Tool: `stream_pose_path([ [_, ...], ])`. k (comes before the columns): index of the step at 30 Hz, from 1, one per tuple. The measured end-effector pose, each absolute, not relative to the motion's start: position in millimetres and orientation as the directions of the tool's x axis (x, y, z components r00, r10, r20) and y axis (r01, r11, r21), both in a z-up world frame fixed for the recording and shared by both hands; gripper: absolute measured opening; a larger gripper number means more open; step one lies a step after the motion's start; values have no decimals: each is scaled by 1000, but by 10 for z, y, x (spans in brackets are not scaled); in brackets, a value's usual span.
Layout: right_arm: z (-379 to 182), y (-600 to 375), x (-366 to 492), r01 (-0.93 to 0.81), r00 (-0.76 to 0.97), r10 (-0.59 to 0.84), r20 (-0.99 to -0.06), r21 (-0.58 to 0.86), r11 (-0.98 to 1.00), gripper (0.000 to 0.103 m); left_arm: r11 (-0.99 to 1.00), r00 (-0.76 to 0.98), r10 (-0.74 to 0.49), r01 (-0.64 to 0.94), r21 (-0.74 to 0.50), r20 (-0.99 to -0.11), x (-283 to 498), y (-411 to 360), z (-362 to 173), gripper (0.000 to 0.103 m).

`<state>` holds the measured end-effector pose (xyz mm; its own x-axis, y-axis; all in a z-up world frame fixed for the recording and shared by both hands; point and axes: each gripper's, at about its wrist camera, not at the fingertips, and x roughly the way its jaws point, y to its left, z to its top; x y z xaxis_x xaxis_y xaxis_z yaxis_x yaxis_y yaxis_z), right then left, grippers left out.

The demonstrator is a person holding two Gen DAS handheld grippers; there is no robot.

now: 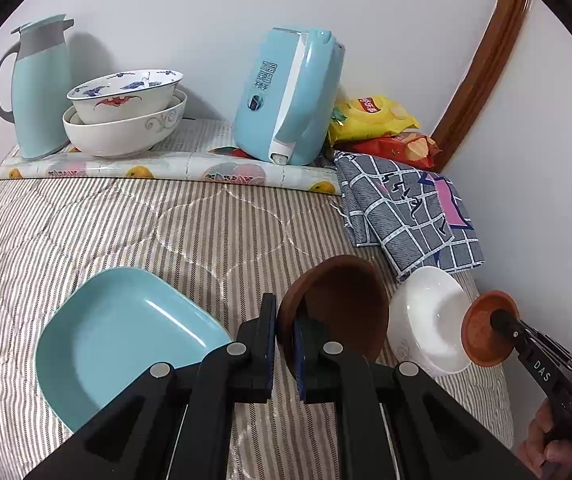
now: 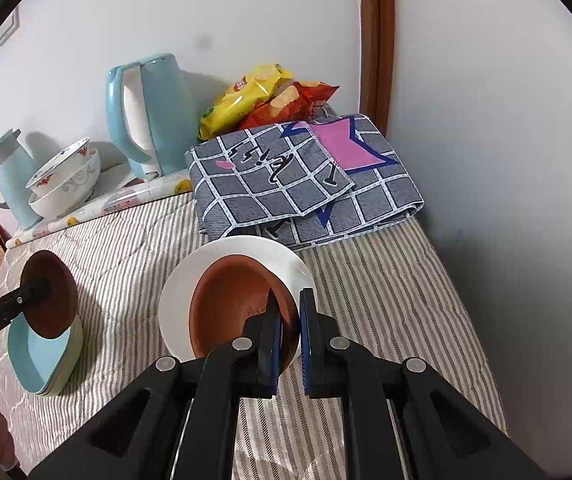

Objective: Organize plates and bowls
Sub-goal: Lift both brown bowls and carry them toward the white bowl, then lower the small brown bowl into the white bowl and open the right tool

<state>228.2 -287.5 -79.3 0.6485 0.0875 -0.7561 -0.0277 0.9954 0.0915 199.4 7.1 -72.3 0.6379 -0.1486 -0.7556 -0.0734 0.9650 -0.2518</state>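
Striped grey-and-white quilted bedding (image 1: 125, 220) covers the work surface, which runs back to a plain white wall and a brown wooden door frame (image 1: 482, 68) at the right. At the far left a pale blue thermos jug (image 1: 39, 88) stands on a fruit-printed vinyl mat (image 1: 165, 170), beside two nested ceramic bowls (image 1: 125, 112), the upper one painted with blue and red motifs. Next comes a glossy blue electric kettle (image 1: 286, 96) bearing Chinese lettering, then yellow and red chip bags (image 1: 374, 118) and a folded grey checked cloth (image 2: 306, 176) with a pink patch.

Nearer, a smooth turquoise square plate (image 1: 121, 340) lies on the bedding. The left gripper (image 1: 286, 336) is clamped on the rim of a dark brown round plate (image 1: 338, 304), held tilted just beside and above the turquoise one. Rightward, a glossy white bowl (image 2: 245, 252) sits on the bedding, and the right gripper (image 2: 290, 320) pinches the rim of a terracotta-coloured bowl (image 2: 237, 304) held tilted, partly inside the white bowl. "DAS" shows on the right tool.
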Motion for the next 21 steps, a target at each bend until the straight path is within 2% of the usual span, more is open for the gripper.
stream_pose_path([
  [21, -1285, -2701, 2641, -57, 565, 107, -818, 90, 994, 8, 967, 612, -135, -92, -240, -779, 2194, 99, -892, 8],
])
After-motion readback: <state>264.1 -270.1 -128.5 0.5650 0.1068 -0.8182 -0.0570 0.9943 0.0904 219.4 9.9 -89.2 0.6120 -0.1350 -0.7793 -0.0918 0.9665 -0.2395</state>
